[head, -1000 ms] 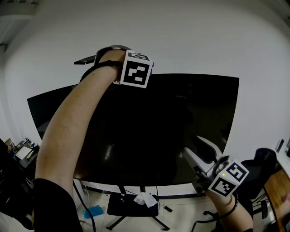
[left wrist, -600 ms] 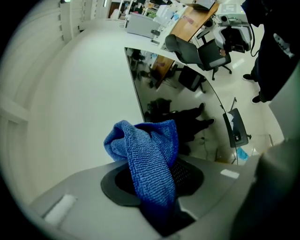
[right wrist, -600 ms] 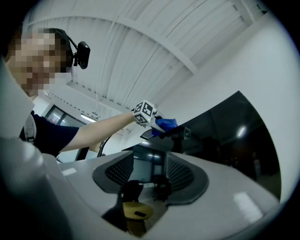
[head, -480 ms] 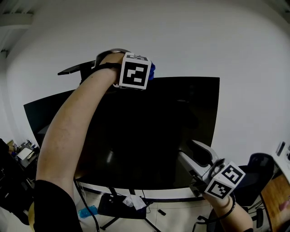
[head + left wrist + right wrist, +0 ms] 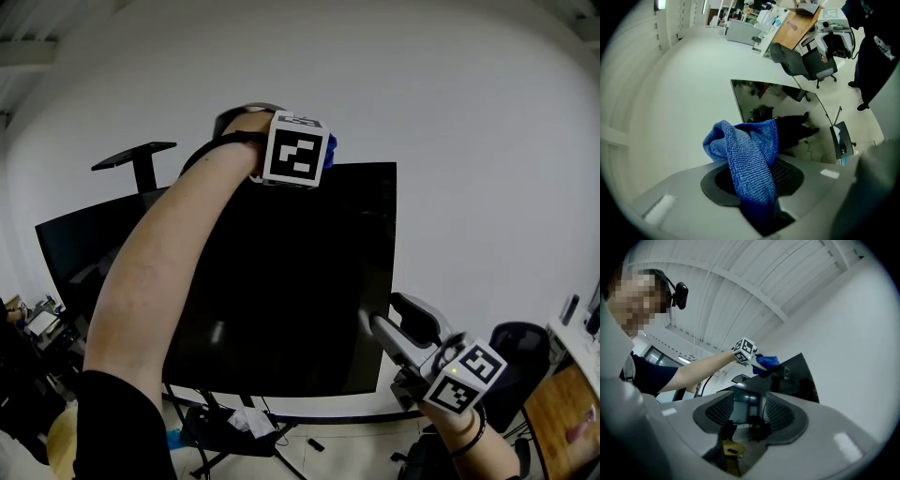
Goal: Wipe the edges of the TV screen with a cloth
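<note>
- Reaching up with the forearm (image 5: 164, 272) outstretched, the left gripper (image 5: 298, 150) sits at the top edge of the TV screen (image 5: 281, 300), jaws pinching the blue cloth (image 5: 743, 147).
- Right gripper (image 5: 382, 313): angled upward before the TV screen's lower right corner, jaws spread, nothing between them.

Even indoor light, fisheye edges, dark corners
</note>
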Demonstrator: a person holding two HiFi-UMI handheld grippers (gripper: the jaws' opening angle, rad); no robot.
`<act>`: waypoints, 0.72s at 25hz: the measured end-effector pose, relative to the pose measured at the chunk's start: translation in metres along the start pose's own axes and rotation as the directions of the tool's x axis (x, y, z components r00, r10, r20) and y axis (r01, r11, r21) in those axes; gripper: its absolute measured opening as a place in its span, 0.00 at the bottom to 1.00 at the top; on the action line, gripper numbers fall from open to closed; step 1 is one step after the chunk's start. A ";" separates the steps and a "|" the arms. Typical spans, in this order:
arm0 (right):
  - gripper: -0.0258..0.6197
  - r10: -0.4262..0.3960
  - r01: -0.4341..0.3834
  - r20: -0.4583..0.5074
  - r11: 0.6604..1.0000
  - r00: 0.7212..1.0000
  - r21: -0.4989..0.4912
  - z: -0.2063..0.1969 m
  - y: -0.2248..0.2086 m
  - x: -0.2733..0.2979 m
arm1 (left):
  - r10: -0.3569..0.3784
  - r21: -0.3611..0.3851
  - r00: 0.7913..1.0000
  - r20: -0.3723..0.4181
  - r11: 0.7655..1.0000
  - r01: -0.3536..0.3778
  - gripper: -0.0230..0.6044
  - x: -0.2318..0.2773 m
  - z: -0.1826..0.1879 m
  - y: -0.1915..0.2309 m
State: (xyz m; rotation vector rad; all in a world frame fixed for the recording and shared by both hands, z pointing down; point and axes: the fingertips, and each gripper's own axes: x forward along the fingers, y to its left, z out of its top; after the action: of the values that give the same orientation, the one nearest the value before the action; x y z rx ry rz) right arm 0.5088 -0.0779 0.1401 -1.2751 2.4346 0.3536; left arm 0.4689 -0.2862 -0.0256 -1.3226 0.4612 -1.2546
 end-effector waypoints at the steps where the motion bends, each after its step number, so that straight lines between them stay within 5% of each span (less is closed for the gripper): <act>1: 0.39 -0.007 0.007 0.001 1.000 1.000 -0.004 0.004 -0.006 -0.008 | -0.001 0.002 1.000 0.007 1.000 0.001 0.22 0.001 0.011 0.004; 13: 0.38 -0.080 0.081 0.038 0.997 0.996 -0.001 0.030 -0.057 -0.078 | 0.039 0.053 0.997 0.068 0.998 -0.042 0.22 0.011 0.118 0.040; 18: 0.38 -0.104 0.103 0.039 0.995 0.994 0.017 0.030 -0.070 -0.089 | 0.095 0.069 0.981 0.171 0.992 -0.108 0.22 0.008 0.159 0.056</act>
State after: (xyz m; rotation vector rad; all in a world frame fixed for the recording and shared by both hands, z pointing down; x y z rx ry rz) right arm 0.6194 -0.0406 0.1482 -1.3683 2.3233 0.3285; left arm 0.6294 -0.2330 -0.0283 -1.3094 0.3523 -1.0573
